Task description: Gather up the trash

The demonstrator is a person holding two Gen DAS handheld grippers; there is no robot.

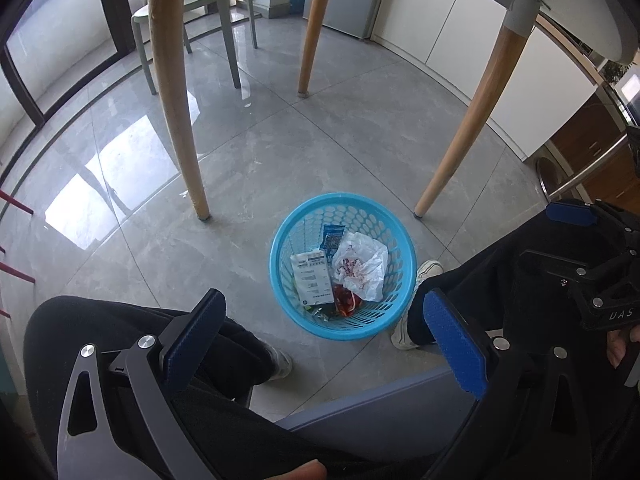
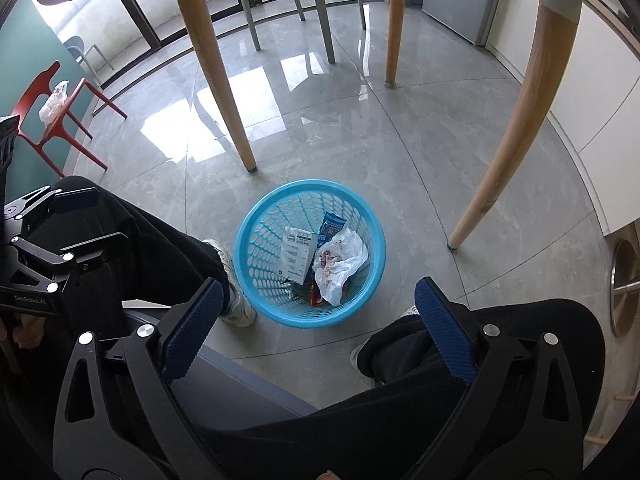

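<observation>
Your left gripper (image 1: 324,344) stands wide with nothing between its blue pads, and your right gripper (image 2: 316,328) is just as wide and just as empty; both look steeply down over your knees. At twelve o'clock from each, on the grey floor between your feet, sits the blue basket (image 1: 288,292), and the trash lies inside it: a white printed packet (image 1: 313,278), a blue wrapper (image 1: 333,239) behind it, a crumpled white plastic bag (image 1: 362,266) and something red (image 1: 345,300) at the near wall. Nothing loose shows on the tiles around it, so I judge this drop done and the next piece to be sought elsewhere; the white bundle on the red chair (image 2: 52,120), at ten o'clock in the right view, may be a candidate, though I cannot tell what it is. Lift straight before you swing, so the fingers clear the basket rim and your trousers. Mind the wooden table legs (image 1: 176,92) at eleven and two o'clock and the white tabletop edge (image 1: 580,4) overhead; open floor lies between the legs, beyond the basket.
</observation>
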